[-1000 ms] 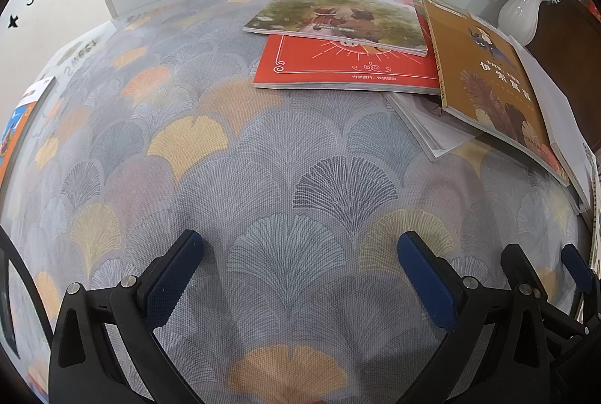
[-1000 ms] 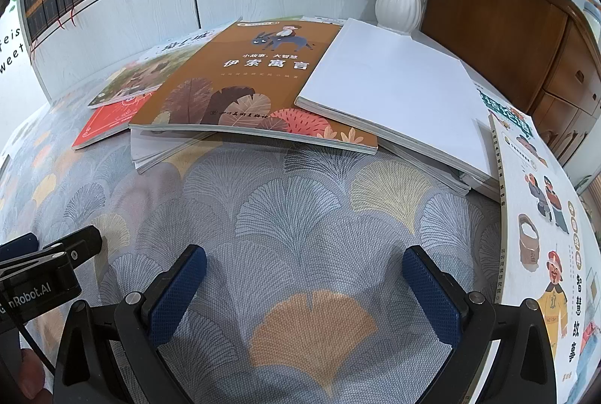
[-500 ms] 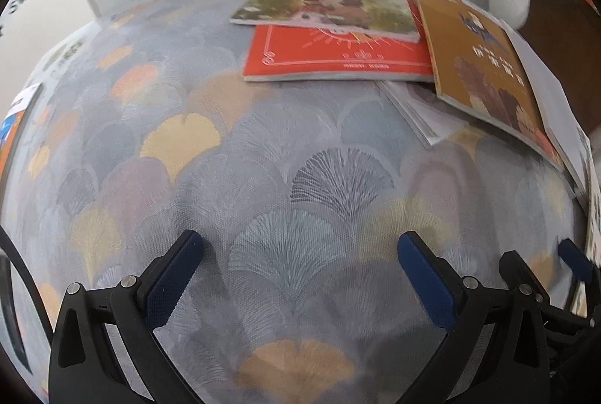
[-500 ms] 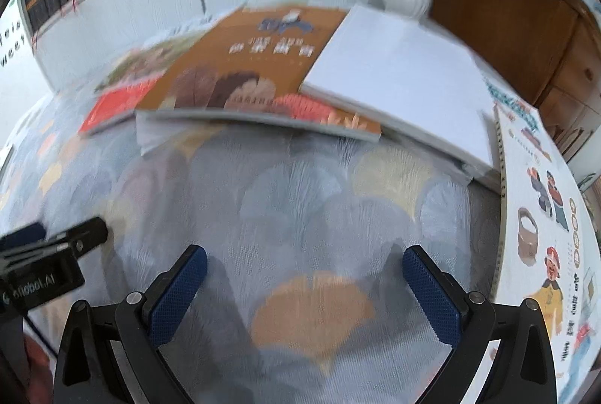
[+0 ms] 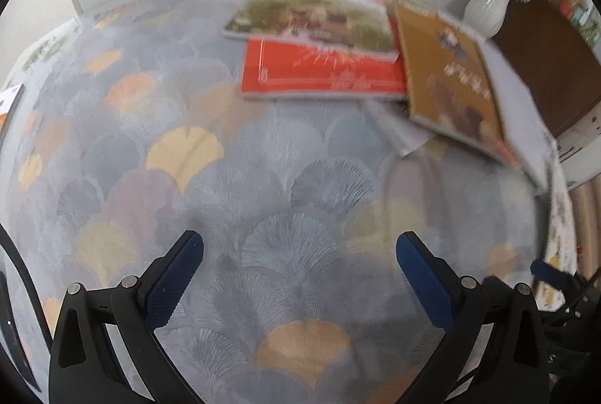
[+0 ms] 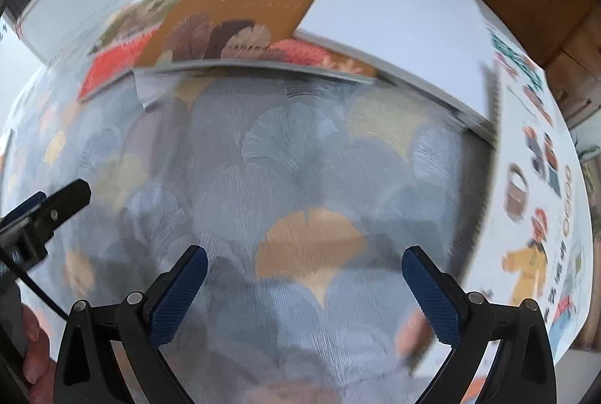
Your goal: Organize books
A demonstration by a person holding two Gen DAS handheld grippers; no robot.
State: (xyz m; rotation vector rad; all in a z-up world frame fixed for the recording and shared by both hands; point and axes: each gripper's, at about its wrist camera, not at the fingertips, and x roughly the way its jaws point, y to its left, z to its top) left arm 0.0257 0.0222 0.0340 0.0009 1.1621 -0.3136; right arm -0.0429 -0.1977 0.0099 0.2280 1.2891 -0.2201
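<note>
— Both grippers have lifted and tipped since 1 s ago; the books sit lower in the right view now.
— Jaws?
— Left gripper (image 5: 299,270) and right gripper (image 6: 305,276) are spread wide, holding nothing, over the tablecloth (image 5: 233,186).
— Books?
— Far side: brown book (image 6: 240,9) overlaps the red book (image 5: 323,75); the white book (image 6: 398,24) lies on the brown one. All blurred.

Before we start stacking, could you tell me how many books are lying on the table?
6 at least: green-cover book, red book, brown book, white book, illustrated book, pale one under the brown; others may be hidden.
</note>
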